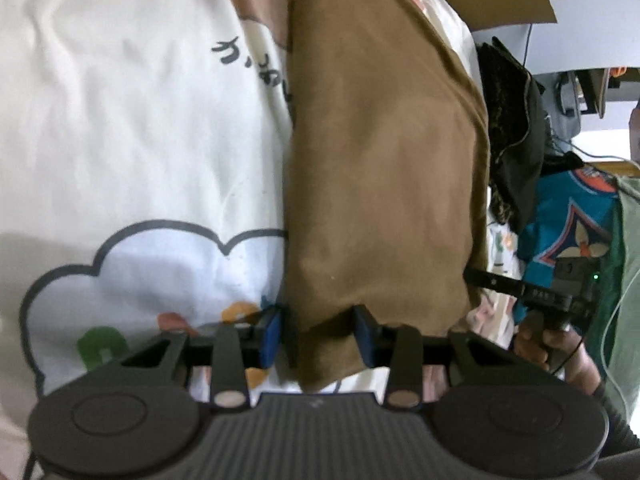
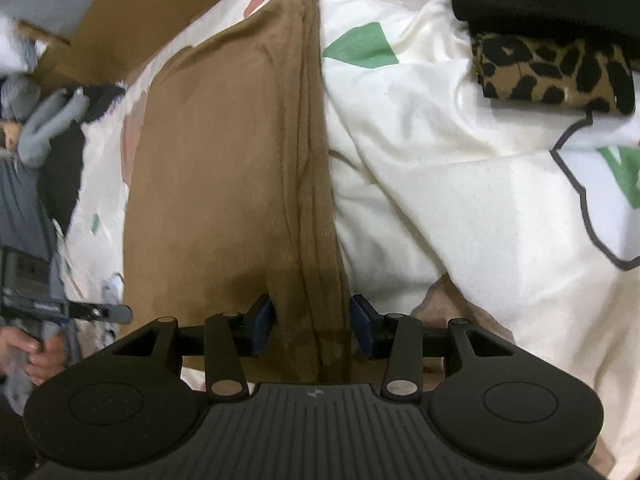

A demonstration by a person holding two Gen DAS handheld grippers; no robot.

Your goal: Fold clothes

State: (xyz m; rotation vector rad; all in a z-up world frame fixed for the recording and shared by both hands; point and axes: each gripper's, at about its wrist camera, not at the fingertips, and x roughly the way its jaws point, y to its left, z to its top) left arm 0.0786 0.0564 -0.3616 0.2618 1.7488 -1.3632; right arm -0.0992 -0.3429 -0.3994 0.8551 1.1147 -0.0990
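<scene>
The brown garment [image 1: 384,152] hides part of the sheet's black lettering [image 1: 256,64].

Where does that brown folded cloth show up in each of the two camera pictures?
Left wrist view: the brown cloth runs up the middle, its near end between the left gripper jaws.
Right wrist view: the brown cloth fills the centre-left, its layered edge between the right gripper jaws.
Shared landmark: the leopard-print cloth beside it, at the right edge in the left view and top right in the right view.
</scene>
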